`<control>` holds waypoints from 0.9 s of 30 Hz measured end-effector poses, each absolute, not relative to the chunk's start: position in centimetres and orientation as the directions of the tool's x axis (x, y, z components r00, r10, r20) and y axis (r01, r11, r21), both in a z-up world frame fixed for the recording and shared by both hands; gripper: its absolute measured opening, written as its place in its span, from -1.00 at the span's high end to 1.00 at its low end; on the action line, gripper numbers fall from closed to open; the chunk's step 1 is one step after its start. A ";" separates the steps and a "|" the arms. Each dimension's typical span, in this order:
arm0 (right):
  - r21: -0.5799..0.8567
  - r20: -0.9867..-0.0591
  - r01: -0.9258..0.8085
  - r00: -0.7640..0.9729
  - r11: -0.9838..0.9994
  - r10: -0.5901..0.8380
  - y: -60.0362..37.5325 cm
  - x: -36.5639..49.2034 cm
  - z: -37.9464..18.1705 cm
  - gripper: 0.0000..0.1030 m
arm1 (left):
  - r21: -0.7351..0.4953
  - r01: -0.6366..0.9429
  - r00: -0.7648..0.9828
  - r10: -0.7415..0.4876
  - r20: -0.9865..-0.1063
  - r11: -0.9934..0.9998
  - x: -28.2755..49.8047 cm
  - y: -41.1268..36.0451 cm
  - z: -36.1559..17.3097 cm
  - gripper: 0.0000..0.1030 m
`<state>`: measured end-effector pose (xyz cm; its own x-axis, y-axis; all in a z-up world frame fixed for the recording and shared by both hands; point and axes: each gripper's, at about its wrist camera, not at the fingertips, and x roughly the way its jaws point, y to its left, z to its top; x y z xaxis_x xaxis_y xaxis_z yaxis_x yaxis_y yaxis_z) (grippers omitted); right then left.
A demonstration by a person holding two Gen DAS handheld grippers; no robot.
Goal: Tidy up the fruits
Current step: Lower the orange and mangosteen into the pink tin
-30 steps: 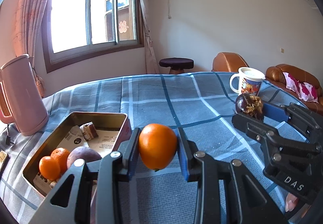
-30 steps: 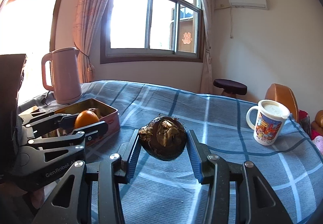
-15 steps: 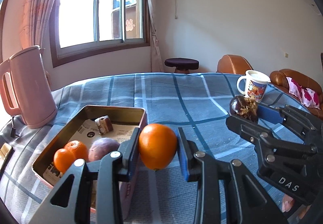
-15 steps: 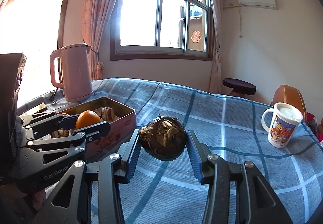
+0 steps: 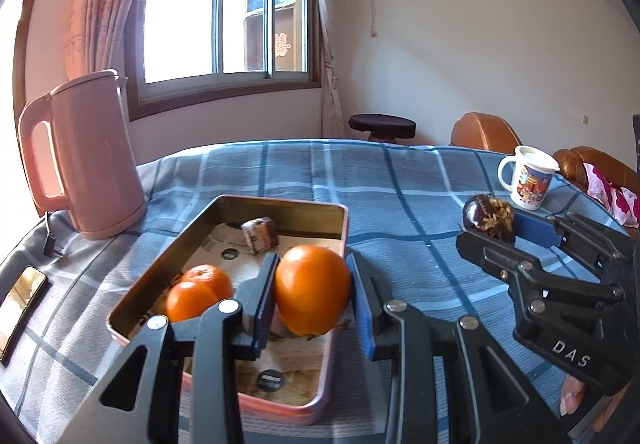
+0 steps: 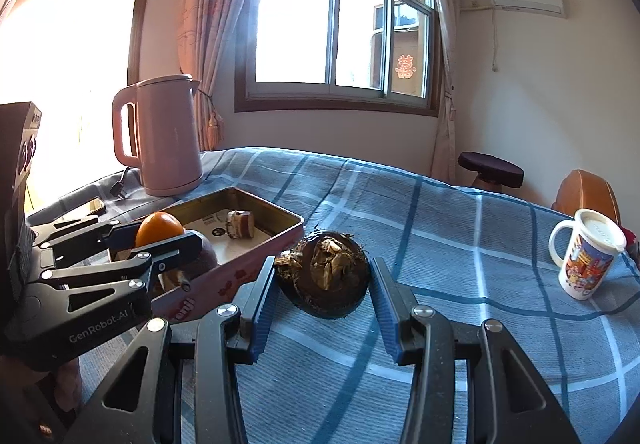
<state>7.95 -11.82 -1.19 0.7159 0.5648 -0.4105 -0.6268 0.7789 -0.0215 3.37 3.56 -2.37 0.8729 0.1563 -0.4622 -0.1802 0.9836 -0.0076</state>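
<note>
Left wrist view: left gripper (image 5: 312, 294) jaws hold an orange (image 5: 312, 290) over the tin (image 5: 280, 206); right gripper (image 6: 322, 278) jaws grip a dark fruit (image 6: 326, 274), both unplaced.

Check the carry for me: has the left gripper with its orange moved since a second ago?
Yes. The left gripper, shut on the orange, has moved from beside the tin to above its inside.

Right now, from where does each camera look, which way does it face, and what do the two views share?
Left wrist: sits behind the left gripper, which holds an orange over the tin; the right gripper shows at right.
Right wrist: sits behind the right gripper, which holds a dark fruit over the tablecloth; the left gripper shows at left.
Shared: the tin, the pink kettle, the mug, both fruits.
</note>
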 end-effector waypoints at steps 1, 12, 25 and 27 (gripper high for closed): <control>-0.023 -0.412 -0.632 0.712 0.775 0.569 -11.5 7.9 -1.2 0.09 | -0.008 -0.188 0.871 0.163 -0.463 0.982 3.3 3.9 -2.4 0.30; -0.008 -0.426 -0.670 0.674 0.743 0.603 -8.6 8.0 -0.7 0.09 | -0.011 -0.252 0.852 0.216 -0.478 0.968 2.7 7.1 -2.5 0.30; -0.005 -0.446 -0.720 0.623 0.694 0.642 -4.4 8.0 -0.6 0.09 | -0.015 -0.318 0.820 0.267 -0.506 0.948 2.3 11.2 -2.5 0.30; -0.002 -0.451 -0.727 0.614 0.687 0.648 -3.7 8.1 -0.6 0.09 | -0.011 -0.322 0.814 0.271 -0.513 0.947 2.4 11.5 -2.6 0.30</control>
<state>8.11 -3.70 -0.65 0.6139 0.6480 -0.4508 -0.7266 0.6870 -0.0019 2.43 11.51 -2.60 0.8144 0.2714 -0.5129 -0.3221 0.9467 -0.0105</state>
